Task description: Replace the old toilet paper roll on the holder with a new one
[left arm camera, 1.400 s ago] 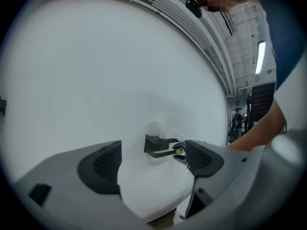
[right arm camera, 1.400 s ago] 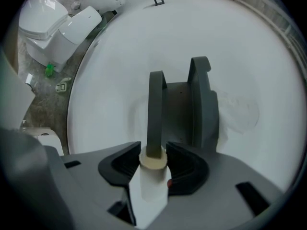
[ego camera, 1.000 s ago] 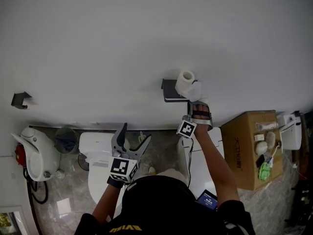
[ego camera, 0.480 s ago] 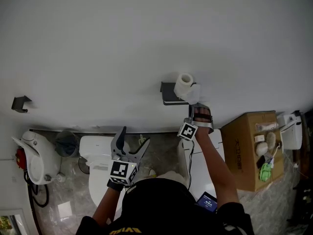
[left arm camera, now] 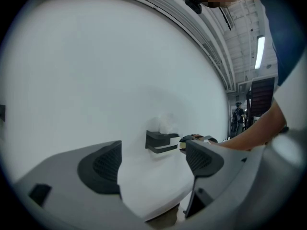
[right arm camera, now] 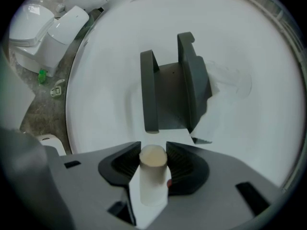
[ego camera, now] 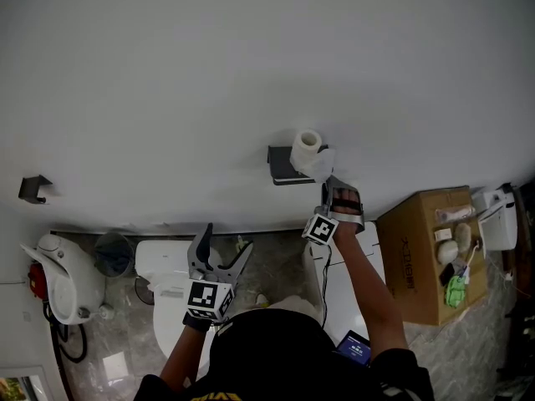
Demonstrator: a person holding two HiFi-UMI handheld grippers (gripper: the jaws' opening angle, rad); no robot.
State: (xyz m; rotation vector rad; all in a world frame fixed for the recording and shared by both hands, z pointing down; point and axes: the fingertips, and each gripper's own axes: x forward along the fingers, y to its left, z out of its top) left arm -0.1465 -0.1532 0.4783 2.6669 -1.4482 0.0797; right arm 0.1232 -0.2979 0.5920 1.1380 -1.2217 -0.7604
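A small white toilet paper roll with a cardboard core is clamped between the pads of my right gripper, just in front of the dark grey wall holder. In the head view the right gripper holds the roll at the right end of the holder. A loose white sheet hangs beside the holder's arm. My left gripper hovers lower left over the toilet, jaws wide apart and empty. In the left gripper view it faces the wall, with the holder far ahead.
A white toilet stands below the left gripper, with a grey bin and a white appliance to its left. A cardboard box with small items stands at the right. A dark hook is on the wall at far left.
The right gripper has rolled slightly with the roll still in its pads, staying by the holder. The left gripper has kept its place and stayed open.
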